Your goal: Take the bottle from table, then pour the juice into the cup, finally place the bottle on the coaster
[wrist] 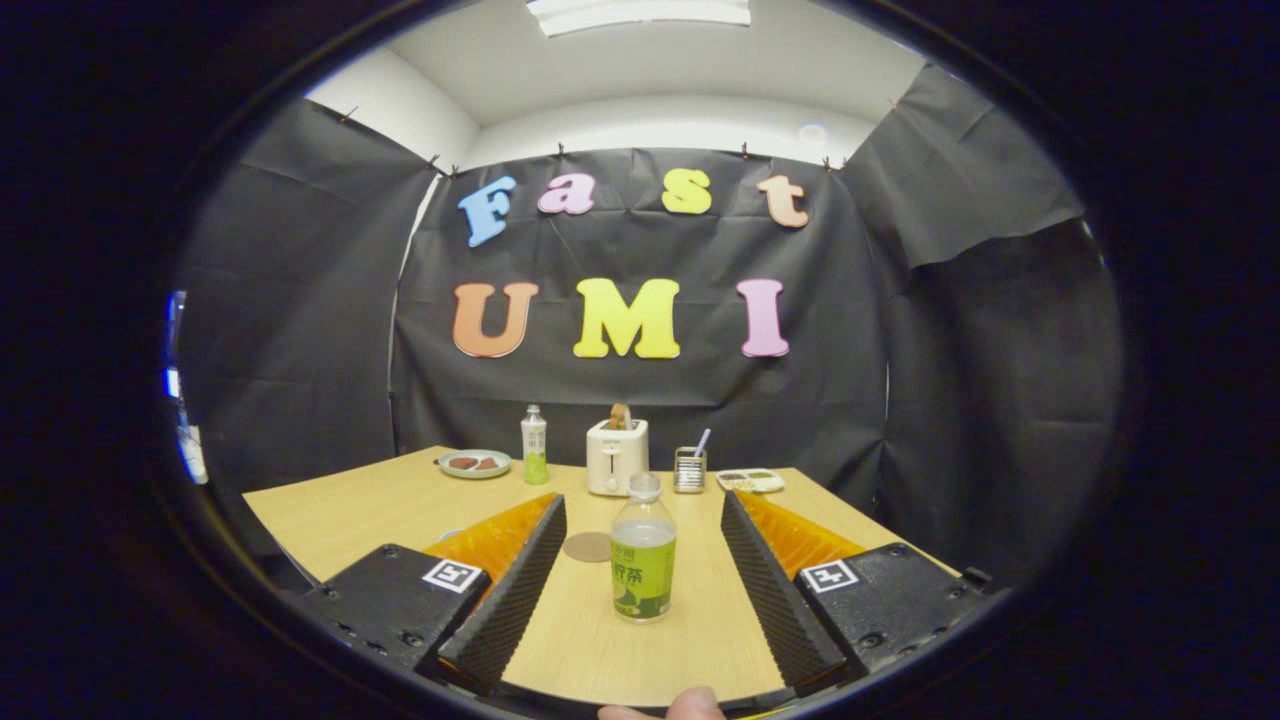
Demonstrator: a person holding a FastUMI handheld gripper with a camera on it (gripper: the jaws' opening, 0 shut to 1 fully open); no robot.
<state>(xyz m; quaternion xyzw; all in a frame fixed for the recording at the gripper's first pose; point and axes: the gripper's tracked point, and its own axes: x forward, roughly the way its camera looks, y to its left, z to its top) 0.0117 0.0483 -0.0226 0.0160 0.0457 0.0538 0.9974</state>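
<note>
Now, left to right, we see a round coaster [587, 547] on the tabletop [370, 510], then the green-labelled juice bottle [643, 548] upright between our wide tool's [643, 520] fingers, untouched; toaster [616, 455] beyond.

A juice bottle [643, 548] stands upright between the wide-open fingers of the gripper [643, 555], untouched; a round coaster [588, 546] lies just beside it.

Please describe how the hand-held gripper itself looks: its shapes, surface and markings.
The hand-held gripper has two long fingers with ribbed inner faces. Each sits on a black block fixed with screws and bearing a square black-and-white marker.
</note>
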